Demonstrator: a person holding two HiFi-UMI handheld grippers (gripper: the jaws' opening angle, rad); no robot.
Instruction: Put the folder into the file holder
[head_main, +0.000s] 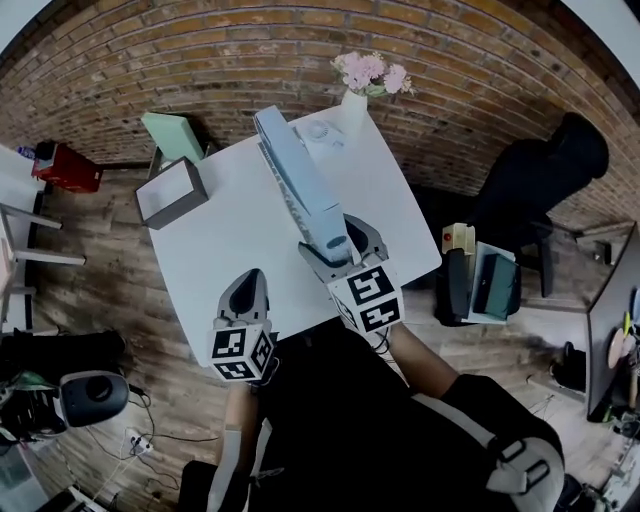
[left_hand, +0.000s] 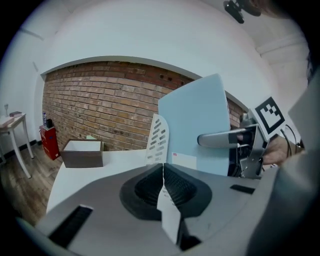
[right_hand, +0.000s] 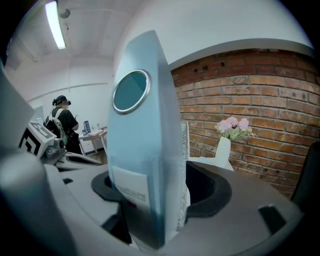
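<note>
right gripper (right_hand: 159, 196) jaws stand wide, off the folder (right_hand: 145, 145) upright between them. the folder sits beside the holder's (left_hand: 159, 137) slotted wall on the table (head_main: 230, 225). left gripper (left_hand: 162, 172) is closed and empty. placing looks done; next, back the right gripper out without tipping the folder.

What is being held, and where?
Nothing: the folder stands ungripped between the open jaws of the right gripper; the left gripper is shut and empty.
</note>
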